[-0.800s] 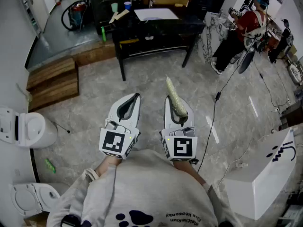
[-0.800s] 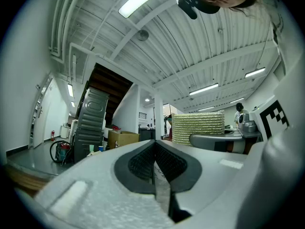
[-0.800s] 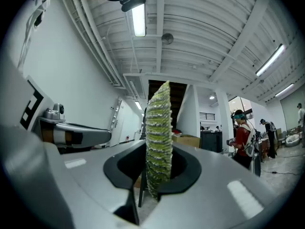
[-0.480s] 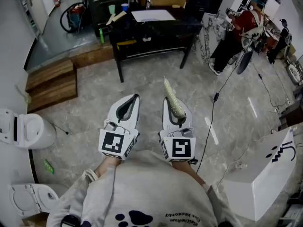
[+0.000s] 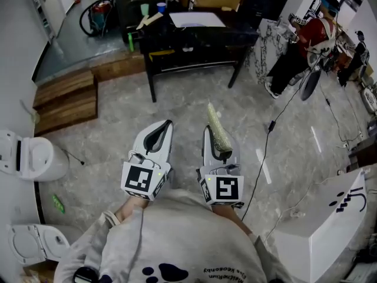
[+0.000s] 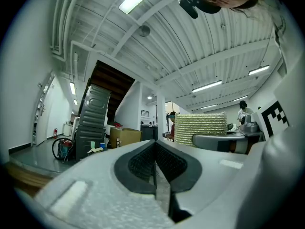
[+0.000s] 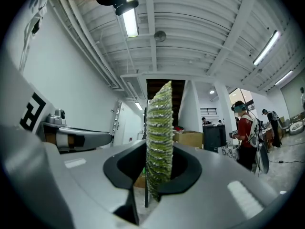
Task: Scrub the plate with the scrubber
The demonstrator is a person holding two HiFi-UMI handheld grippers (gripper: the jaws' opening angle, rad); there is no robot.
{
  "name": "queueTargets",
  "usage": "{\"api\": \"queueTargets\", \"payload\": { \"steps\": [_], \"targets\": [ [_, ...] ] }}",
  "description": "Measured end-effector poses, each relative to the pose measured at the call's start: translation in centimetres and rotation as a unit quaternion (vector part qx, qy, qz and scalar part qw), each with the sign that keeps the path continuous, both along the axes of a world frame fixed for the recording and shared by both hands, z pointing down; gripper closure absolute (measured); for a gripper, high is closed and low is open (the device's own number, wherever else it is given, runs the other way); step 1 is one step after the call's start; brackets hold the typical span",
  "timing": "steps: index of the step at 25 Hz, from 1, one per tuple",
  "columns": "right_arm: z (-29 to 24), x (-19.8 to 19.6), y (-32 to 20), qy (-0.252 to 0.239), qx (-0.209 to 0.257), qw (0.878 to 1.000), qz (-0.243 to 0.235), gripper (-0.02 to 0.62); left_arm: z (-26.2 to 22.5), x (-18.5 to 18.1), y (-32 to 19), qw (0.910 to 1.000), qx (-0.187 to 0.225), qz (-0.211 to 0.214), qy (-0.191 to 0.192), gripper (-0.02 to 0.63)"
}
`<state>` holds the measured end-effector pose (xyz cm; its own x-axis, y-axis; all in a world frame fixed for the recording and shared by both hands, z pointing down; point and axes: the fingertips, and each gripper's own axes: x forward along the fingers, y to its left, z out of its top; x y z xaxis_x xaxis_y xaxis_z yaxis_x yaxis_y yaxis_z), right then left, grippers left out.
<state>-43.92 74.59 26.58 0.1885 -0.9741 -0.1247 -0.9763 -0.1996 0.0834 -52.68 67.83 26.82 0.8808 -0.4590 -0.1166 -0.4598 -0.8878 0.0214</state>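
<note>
1. Head view takes in a wide grey stone floor (image 5: 106, 152). It lies bare ahead of both grippers, right up to the legs of the furniture.
2. At the far edge stands a black table (image 5: 194, 40) with a white sheet and small clutter on top. The floor carries on beneath it.
3. To the right, near the person's side, the corner of a white cabinet (image 5: 327, 223) juts in and narrows that flank.
4. On the left, wooden steps (image 5: 65, 102) run along the floor's edge. Below them a white toilet (image 5: 29, 155) sits against the wall.
5. The left gripper (image 6: 155, 149) points slightly upward, just beside its partner. Its jaws are pressed together with nothing between them.
6. The right gripper (image 7: 152, 161) sits parallel to it, close but apart. It is pinching the scrubber (image 7: 159, 128) on edge.
7. The scrubber is a green and silvery mesh pad. It stands up out of the jaws and reaches past their tips, over bare floor and well short of the table.
8. A thin black cable (image 5: 262, 152) trails across the floor on the right, from near the cabinet toward a person in red (image 5: 309, 37) at the far right edge.
</note>
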Motion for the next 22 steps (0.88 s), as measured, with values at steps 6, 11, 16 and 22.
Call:
{"api": "queueTargets", "payload": {
  "steps": [6,11,16,22],
  "targets": [
    [0.1,2.4,-4.9,-0.001,0.008,1.000,0.003,0.529,0.6,2.6,-4.9,1.0000,-0.001,0.007,0.001,0.603],
    [-0.1,4.3,-10.6,0.041,0.005,0.999,0.011,0.528,0.9,5.1,-11.0,0.9998,-0.005,0.017,0.004,0.603],
    [-1.3,7.0,-16.7,0.047,0.017,0.998,0.030,0.528,0.1,8.0,-17.5,0.9993,0.003,0.036,0.003,0.603],
    [-0.7,10.0,-23.4,0.024,0.018,0.998,0.060,0.528,0.6,10.8,-24.8,0.9980,0.004,0.064,-0.005,0.602]
  ]
}}
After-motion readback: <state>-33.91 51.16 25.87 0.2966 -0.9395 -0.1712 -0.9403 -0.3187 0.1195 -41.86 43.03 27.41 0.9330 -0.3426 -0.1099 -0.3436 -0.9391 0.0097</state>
